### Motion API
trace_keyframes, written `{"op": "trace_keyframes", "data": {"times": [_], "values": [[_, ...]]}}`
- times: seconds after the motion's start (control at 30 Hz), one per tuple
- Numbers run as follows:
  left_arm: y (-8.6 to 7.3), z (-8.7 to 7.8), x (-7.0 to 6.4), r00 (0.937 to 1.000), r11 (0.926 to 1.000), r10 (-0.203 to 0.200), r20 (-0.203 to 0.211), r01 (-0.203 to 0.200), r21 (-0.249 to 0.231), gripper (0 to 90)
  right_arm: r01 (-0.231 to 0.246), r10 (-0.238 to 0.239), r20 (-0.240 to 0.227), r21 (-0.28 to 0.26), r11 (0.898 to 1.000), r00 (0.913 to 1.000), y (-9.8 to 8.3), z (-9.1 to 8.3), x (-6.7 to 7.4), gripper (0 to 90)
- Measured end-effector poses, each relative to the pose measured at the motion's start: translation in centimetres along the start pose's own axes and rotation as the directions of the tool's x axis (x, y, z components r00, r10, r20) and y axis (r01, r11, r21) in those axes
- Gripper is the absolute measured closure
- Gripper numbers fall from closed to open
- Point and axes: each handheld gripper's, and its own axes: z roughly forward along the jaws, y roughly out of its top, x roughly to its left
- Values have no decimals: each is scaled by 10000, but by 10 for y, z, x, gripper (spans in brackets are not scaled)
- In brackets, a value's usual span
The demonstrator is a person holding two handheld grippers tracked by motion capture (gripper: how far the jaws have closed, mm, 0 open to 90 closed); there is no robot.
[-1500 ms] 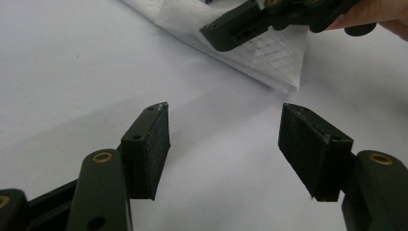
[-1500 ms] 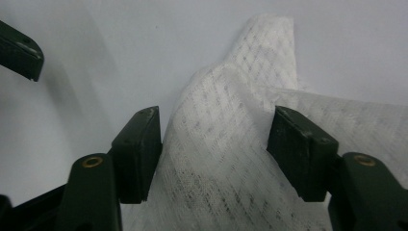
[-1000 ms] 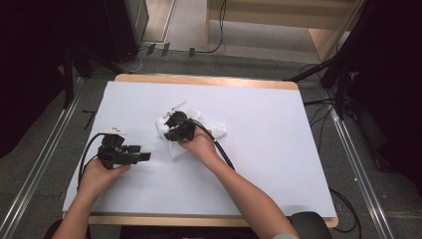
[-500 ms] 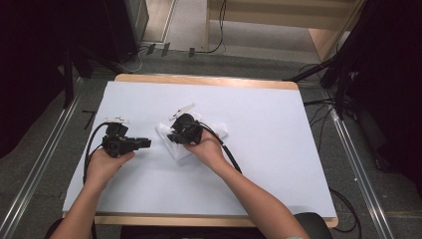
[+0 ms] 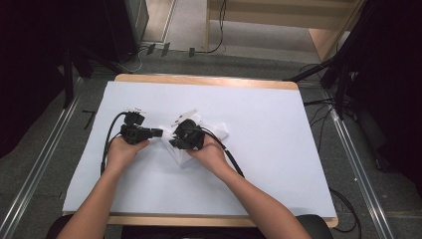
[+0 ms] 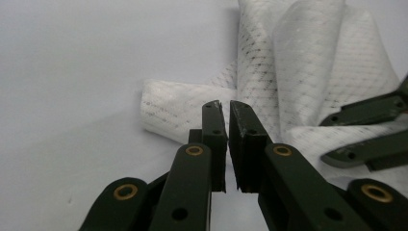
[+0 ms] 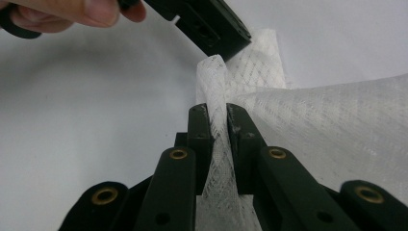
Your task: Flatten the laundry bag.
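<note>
White mesh-patterned nonwoven cloth point(image 5: 199, 137), crumpled and partly folded, lies on the white table cover point(image 5: 278, 149) a bit left of centre, between the two hands. Right gripper point(image 5: 185, 138) pinches a raised fold of the cloth: in the right gripper view the fabric point(image 7: 219, 144) runs up between the two black pads, which are pressed on it. Left gripper point(image 5: 158, 132) sits just left of the cloth, pointing at it; its jaws have just been closing and now stand almost together with a thin slit between them (nothing visibly caught in the left gripper view point(image 6: 223, 125), cloth edge point(image 6: 178, 108) lies right behind the tips). Left hand point(image 5: 122, 149) and right hand point(image 5: 211, 154) rest low over the table; black cables trail back from both grippers
</note>
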Motion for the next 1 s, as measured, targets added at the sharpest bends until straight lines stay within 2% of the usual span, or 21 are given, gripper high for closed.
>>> {"op": "trace_keyframes", "data": {"times": [0.17,0.27,0.43,0.77,1.0], "values": [[0,10,2,10000,9998,55,-70,-54,202,864,-129,129,-50,-88,9999,9999,-4,-2,1,829],[-1,15,2,9996,9993,228,-144,-223,289,869,-198,197,-93,-143,9997,9998,-7,-3,2,829],[-1,15,4,9993,9991,341,-136,-337,240,894,-315,313,-70,-277,9991,9995,-10,-12,2,829],[-1,16,2,9986,9988,442,-279,-435,245,896,-484,481,-71,-540,9974,9988,-26,-45,6,837],[-1,15,0,9978,9980,562,-363,-551,304,894,-716,717,-11,-735,9947,9974,-48,-68,4,843]]}}
